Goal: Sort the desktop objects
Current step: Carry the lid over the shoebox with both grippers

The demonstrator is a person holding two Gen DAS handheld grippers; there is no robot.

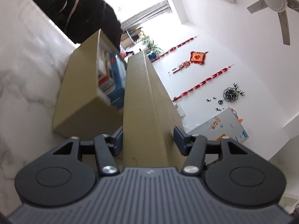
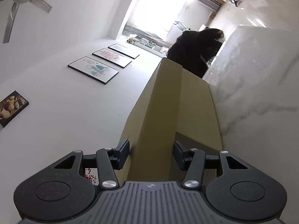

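The left gripper [image 1: 148, 138] is closed on a flap of the cardboard box [image 1: 143, 100], a dark pad against each face of the flap at lower centre of its frame. Past it the box lies open on the marble tabletop [image 1: 28, 59], and blurred packages [image 1: 112, 78], blue, white and orange, show inside; their labels cannot be read. The right gripper [image 2: 151, 154] straddles another flap [image 2: 157, 115] at lower centre of its view: the left pad touches the cardboard, the right pad seems just clear of it, so a firm grip cannot be told. Here the flap hides the box's inside. A person in black [image 2: 194, 50] stands behind the box, cut off by it and backlit by the bright window.
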